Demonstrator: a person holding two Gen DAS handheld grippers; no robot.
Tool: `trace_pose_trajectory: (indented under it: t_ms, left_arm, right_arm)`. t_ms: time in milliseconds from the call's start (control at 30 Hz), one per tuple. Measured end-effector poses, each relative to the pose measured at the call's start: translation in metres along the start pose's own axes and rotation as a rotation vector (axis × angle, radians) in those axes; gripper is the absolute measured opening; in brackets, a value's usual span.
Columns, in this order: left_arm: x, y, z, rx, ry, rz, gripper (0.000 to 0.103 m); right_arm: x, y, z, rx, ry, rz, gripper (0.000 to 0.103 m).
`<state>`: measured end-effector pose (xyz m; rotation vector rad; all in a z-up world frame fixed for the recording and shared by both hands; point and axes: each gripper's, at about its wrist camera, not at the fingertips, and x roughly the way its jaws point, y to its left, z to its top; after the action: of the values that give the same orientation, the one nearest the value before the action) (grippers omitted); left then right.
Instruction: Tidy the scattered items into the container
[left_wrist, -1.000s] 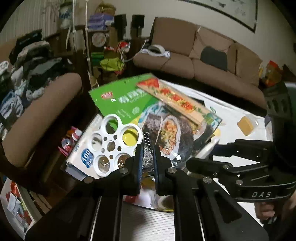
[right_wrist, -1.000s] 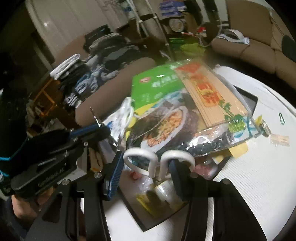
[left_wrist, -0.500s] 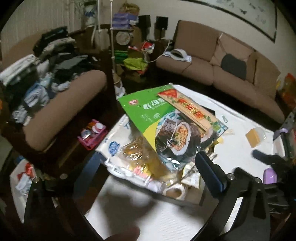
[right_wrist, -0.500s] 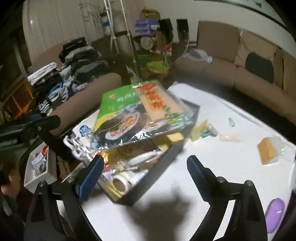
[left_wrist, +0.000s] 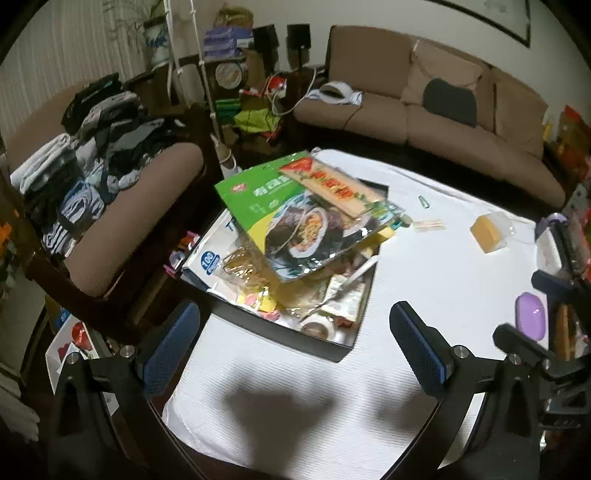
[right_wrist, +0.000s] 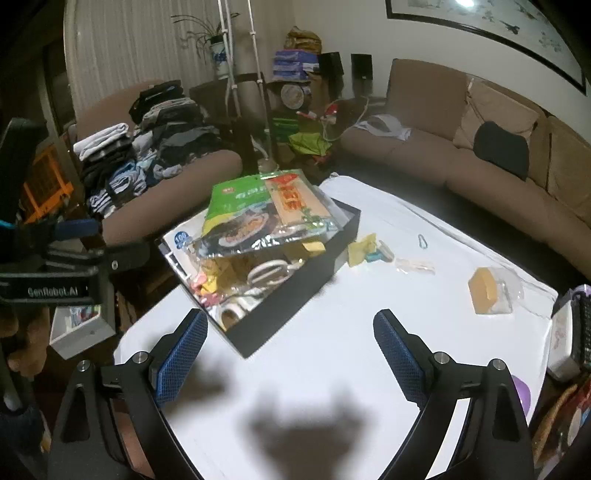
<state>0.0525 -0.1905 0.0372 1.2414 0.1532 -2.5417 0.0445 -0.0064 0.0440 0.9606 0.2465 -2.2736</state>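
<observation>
A black box (left_wrist: 325, 345) (right_wrist: 295, 295) stands on the white table, heaped with items: a green seaweed packet (left_wrist: 280, 210) (right_wrist: 236, 206), a bamboo mat packet (left_wrist: 332, 184), white scissors (right_wrist: 266, 271), tape rolls. My left gripper (left_wrist: 295, 347) is open and empty, above the table in front of the box. My right gripper (right_wrist: 291, 354) is open and empty, also in front of the box. Loose on the table: a yellow block in a clear bag (left_wrist: 487, 230) (right_wrist: 487, 291), a yellow paper with clips (right_wrist: 365, 249), a small clear packet (right_wrist: 415, 266), a carabiner (right_wrist: 423, 242), a purple case (left_wrist: 530, 319).
An armchair piled with clothes (left_wrist: 92, 177) stands left of the table. A brown sofa (left_wrist: 424, 110) runs along the back. Cluttered shelves (right_wrist: 295, 92) fill the far corner. The other handle shows at the right edge of the left wrist view (left_wrist: 554, 332).
Both grippers let go of their items, the white ring holder and the scissors, opened wide and pulled back and up from the box.
</observation>
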Motion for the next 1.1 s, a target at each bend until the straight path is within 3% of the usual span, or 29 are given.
trace_pose_trajectory:
  t_ms: [533,833,1100]
  left_arm:
    - [-0.028,-0.016,-0.002,0.034,-0.056,0.048,0.103]
    - [-0.031,-0.021,-0.001,0.028,-0.045,0.036,0.103]
    - [-0.03,-0.027,-0.002,0.049,-0.049,0.081,0.103]
  right_arm:
    - [-0.024,-0.025,-0.014,0.013,0.006,-0.035,0.094]
    - [-0.03,-0.027,-0.015,0.01,0.001,-0.042,0.094]
    - [-0.031,-0.037,-0.014,0.035,0.0,-0.038,0.094]
